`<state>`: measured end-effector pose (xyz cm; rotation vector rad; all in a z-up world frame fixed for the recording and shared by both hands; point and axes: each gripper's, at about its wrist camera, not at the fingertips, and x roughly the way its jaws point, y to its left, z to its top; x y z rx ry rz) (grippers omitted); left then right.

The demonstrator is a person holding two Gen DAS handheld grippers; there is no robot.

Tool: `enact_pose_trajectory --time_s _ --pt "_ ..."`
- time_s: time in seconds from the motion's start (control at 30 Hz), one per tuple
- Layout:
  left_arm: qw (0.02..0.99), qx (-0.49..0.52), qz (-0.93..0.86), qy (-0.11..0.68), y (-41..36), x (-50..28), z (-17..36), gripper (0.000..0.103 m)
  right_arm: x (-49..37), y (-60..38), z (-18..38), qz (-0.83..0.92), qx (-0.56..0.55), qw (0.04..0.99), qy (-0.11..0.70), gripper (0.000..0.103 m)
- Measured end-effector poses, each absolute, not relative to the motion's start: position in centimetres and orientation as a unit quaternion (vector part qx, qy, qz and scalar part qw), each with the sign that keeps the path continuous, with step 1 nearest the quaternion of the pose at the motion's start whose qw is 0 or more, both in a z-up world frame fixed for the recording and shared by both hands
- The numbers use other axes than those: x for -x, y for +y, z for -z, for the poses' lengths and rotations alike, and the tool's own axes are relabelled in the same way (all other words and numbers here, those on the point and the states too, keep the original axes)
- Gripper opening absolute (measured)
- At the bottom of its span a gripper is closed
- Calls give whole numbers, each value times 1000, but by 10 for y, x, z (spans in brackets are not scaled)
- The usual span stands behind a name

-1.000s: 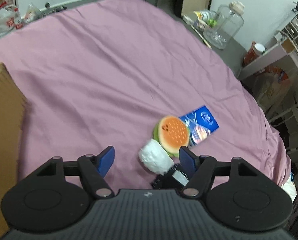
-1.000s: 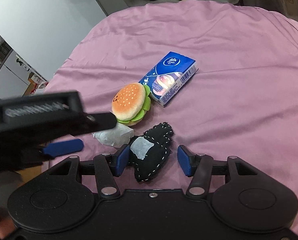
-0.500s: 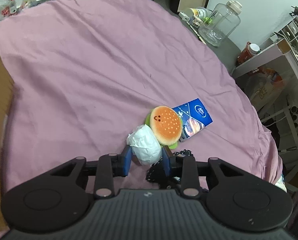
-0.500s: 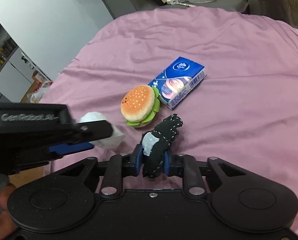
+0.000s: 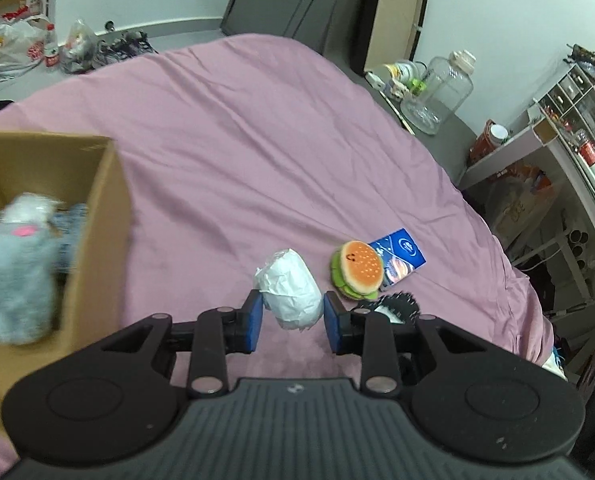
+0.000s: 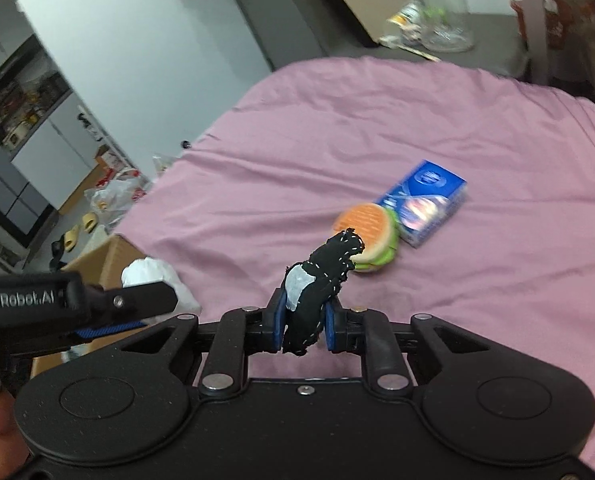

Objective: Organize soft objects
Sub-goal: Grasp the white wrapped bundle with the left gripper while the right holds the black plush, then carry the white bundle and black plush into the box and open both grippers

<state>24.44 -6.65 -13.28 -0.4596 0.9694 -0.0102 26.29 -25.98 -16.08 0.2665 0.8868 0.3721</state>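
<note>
My left gripper (image 5: 292, 320) is shut on a white crumpled soft bundle (image 5: 291, 289) and holds it above the pink cloth. My right gripper (image 6: 304, 326) is shut on a black stitched plush toy (image 6: 319, 280) with a white patch, lifted off the cloth. A plush hamburger (image 5: 357, 270) lies on the cloth against a blue tissue pack (image 5: 401, 258); both also show in the right wrist view, hamburger (image 6: 371, 236) and pack (image 6: 427, 202). A cardboard box (image 5: 97, 216) at the left holds a grey fluffy toy (image 5: 13, 276).
The pink cloth (image 5: 237, 152) covers a round table. A glass jar (image 5: 441, 92) and clutter stand beyond its far right edge. Shelves (image 5: 569, 120) stand to the right. Bags (image 5: 13, 46) lie on the floor at the back left.
Both grippers have lifted with their objects and swung left toward the cardboard box, which now shows its open inside. The hamburger and tissue pack stayed in place.
</note>
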Motion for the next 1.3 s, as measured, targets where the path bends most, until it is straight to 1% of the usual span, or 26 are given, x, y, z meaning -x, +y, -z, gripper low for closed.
enact_pose_trajectory --time_s 0.17,0.4,0.77,1.0,1.3 --pt "869 212 1 447 -42 -221 116 31 -251 -228 140 -208 -101 881 414 19" --pt "873 216 -21 437 -6 -198 105 31 -238 -191 118 -227 -91 882 403 19" --pt "883 209 -42 419 46 -169 90 31 -218 -141 95 -245 -68 882 396 19" --pt "884 219 -54 409 78 -156 90 31 -209 -106 91 -251 -50 882 395 19" --pt "878 230 -50 417 106 -143 109 31 -200 -71 100 -245 -19 880 407 19"
